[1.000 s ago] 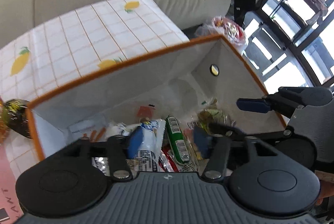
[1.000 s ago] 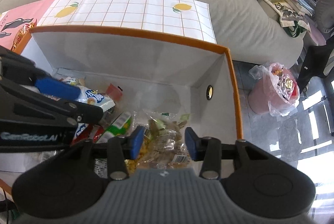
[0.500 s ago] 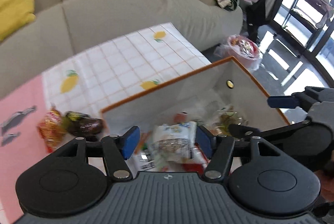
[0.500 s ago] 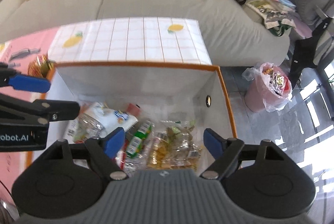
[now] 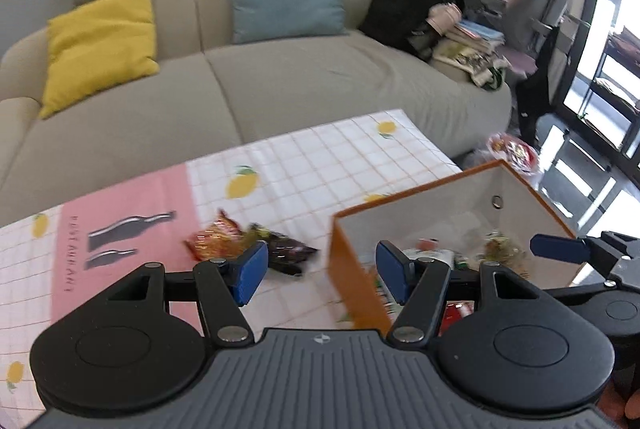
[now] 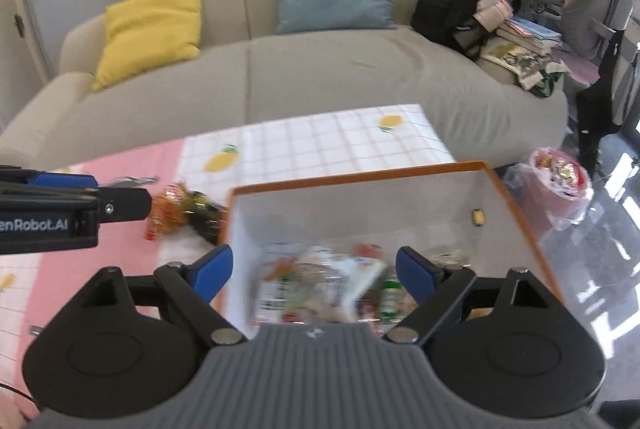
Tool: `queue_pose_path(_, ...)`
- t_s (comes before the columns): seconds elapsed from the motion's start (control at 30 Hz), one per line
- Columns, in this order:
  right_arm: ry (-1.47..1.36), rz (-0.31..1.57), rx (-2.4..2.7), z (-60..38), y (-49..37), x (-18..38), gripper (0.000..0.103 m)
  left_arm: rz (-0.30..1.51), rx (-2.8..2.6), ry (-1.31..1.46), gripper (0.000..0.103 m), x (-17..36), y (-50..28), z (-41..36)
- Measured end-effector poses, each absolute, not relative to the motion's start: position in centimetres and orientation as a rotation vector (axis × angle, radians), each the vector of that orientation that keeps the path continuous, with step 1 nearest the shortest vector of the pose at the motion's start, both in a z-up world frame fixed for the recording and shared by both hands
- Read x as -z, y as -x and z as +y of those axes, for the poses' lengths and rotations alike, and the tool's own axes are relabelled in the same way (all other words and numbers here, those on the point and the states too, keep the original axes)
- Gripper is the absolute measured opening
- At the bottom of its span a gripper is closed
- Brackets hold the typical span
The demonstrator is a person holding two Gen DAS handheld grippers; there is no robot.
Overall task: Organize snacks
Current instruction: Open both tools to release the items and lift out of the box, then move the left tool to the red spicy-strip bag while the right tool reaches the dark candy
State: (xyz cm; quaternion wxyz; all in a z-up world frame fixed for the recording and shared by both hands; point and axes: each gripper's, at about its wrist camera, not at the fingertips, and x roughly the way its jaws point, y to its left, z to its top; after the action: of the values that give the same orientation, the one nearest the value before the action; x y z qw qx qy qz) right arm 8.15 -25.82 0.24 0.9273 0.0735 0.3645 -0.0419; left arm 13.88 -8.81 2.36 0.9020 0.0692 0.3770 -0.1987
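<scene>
An orange-rimmed box [image 5: 412, 193] [image 6: 360, 177] with white inner walls stands on the table and holds several snack packets [image 6: 320, 281]. Two loose snacks lie on the table left of the box: an orange-red packet [image 5: 214, 239] [image 6: 166, 211] and a dark packet [image 5: 286, 251] [image 6: 204, 217]. My left gripper [image 5: 318, 267] is open and empty, raised over the box's left wall. My right gripper [image 6: 312, 271] is open and empty above the box's inside.
The table carries a pink and white lemon-print cloth [image 5: 304, 165]. A beige sofa [image 5: 280, 89] with yellow and blue cushions stands behind it. A pink bin with a plastic bag [image 6: 558, 185] sits on the floor at the right.
Both grippers have opened wide, risen and pulled back from the box. The white-blue packet left my left gripper and lies in the box. The loose table snacks came into view.
</scene>
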Motion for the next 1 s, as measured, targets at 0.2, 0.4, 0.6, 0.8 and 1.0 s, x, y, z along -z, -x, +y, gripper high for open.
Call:
queue_pose_path(0.2,-0.158,0.708,0.037,-21.6,-7.6,1.1,0.086,0.773,0.361,-0.136,0.073,-0.5,-12.9,-4.4)
queue_pose_path(0.4,-0.095,0.717,0.004,-18.2,-7.7,2.9,0.086,0.813,0.323,-0.108,0.073,2.5,-12.2,-0.7)
queue_pose_path(0.6,-0.011,0.711,-0.035,-16.3,-8.0,3.8,0.081,0.848,0.331,-0.092,0.073,4.4,-12.9,0.9)
queue_pose_path(0.8,0.050,0.721,-0.063,-15.8,-9.9,4.5,0.080,0.843,0.367,-0.142,0.073,5.0,-14.4,1.1)
queue_pose_path(1.0,0.141,0.719,-0.112,-15.4,-12.6,4.7,0.080,0.854,0.398,-0.211,0.074,5.6,-17.2,1.2)
